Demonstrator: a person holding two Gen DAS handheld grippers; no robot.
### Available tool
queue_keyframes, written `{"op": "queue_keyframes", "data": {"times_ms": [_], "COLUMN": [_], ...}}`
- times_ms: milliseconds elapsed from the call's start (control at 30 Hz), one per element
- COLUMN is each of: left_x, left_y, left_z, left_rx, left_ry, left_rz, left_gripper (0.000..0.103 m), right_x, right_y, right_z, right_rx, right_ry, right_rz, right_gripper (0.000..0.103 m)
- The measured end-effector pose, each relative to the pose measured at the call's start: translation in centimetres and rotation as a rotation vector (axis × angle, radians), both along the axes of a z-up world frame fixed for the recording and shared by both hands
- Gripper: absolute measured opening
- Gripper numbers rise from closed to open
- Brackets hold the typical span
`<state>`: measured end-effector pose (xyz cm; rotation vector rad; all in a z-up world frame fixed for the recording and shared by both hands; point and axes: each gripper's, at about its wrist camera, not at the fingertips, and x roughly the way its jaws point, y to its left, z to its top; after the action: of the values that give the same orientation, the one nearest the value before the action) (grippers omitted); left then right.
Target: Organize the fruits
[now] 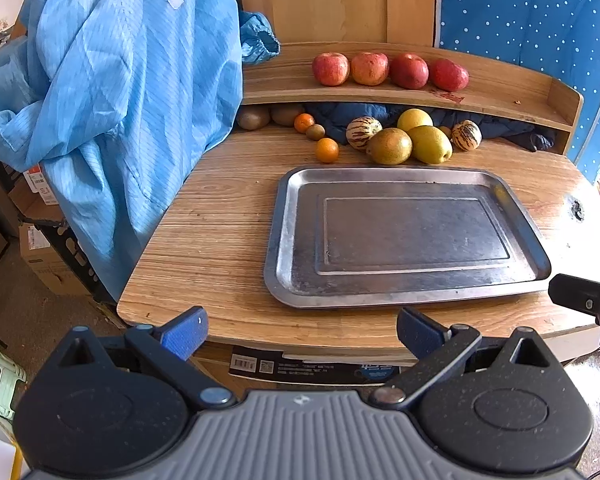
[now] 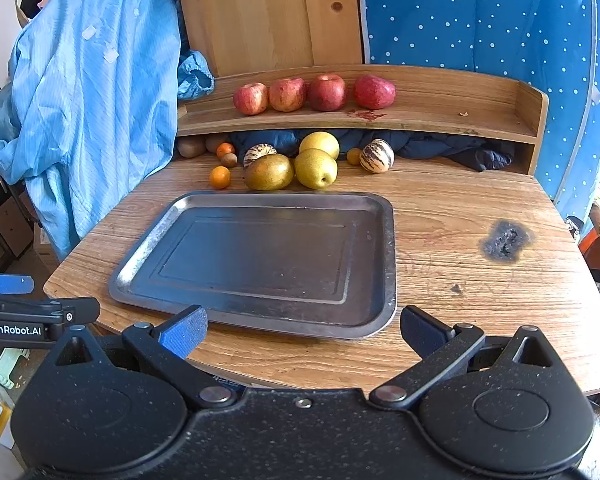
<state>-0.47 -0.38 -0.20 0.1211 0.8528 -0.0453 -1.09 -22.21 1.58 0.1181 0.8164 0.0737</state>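
A bare metal tray (image 1: 296, 240) (image 2: 148, 260) lies in the middle of the wooden table. Behind it sits a loose pile of fruit: pears (image 1: 430, 144) (image 2: 315, 168), striped melons (image 1: 362, 132) (image 2: 376, 155), small oranges (image 1: 327, 150) (image 2: 220, 177) and kiwis (image 1: 315, 132) (image 2: 229, 159). Several red apples (image 1: 370, 68) (image 2: 287, 94) line the raised shelf. My left gripper (image 1: 302, 334) hovers open at the table's near edge, in front of the tray. My right gripper (image 2: 302, 332) is open too, just before the tray's near right corner. Both hold nothing.
A blue coat (image 1: 120, 92) (image 2: 92, 100) hangs over the table's left side. A dark blue cloth (image 2: 440, 146) is stuffed under the shelf. A burn mark (image 2: 506, 240) scars the table to the right of the tray. Cardboard boxes (image 1: 44, 256) stand on the floor at left.
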Motion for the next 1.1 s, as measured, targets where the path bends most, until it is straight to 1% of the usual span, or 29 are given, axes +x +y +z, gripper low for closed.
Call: {"op": "queue_keyframes", "data": {"times_ms": [200, 400, 500, 633, 700, 800, 900, 1100], "left_x": [0.0, 0.2, 0.6, 1.3, 1.7, 2.5, 3.7, 6.4], "left_y": [-0.5, -1.0, -1.4, -1.7, -1.7, -1.7, -2.1, -3.4], "left_z": [0.0, 0.2, 0.2, 0.2, 0.2, 0.5, 0.7, 0.3], "left_rx": [0.002, -0.015, -0.019, -0.018, -0.028, -0.045, -0.064, -0.067], "left_ry": [0.001, 0.001, 0.005, 0.019, 0.019, 0.015, 0.011, 0.020], "left_rz": [0.000, 0.002, 0.009, 0.049, 0.068, 0.089, 0.086, 0.033], "left_gripper": [0.102, 0.102, 0.102, 0.102, 0.102, 0.102, 0.102, 0.102], "right_x": [-0.1, -0.2, -0.4, -0.8, -0.8, -0.7, -0.6, 0.2], "right_y": [-0.6, -1.1, -1.1, -1.2, -1.4, -2.2, -3.2, -4.5], "right_z": [-0.1, 0.1, 0.4, 0.8, 0.9, 1.1, 1.1, 0.3], "right_rx": [0.009, 0.010, -0.028, -0.078, -0.085, -0.087, -0.088, -0.080], "right_ry": [-0.002, -0.011, -0.044, -0.090, -0.099, -0.106, -0.107, -0.088], "right_rz": [0.002, 0.013, 0.055, 0.109, 0.115, 0.097, 0.059, -0.014], "right_gripper": [0.102, 0.102, 0.102, 0.102, 0.102, 0.102, 0.103, 0.103]}}
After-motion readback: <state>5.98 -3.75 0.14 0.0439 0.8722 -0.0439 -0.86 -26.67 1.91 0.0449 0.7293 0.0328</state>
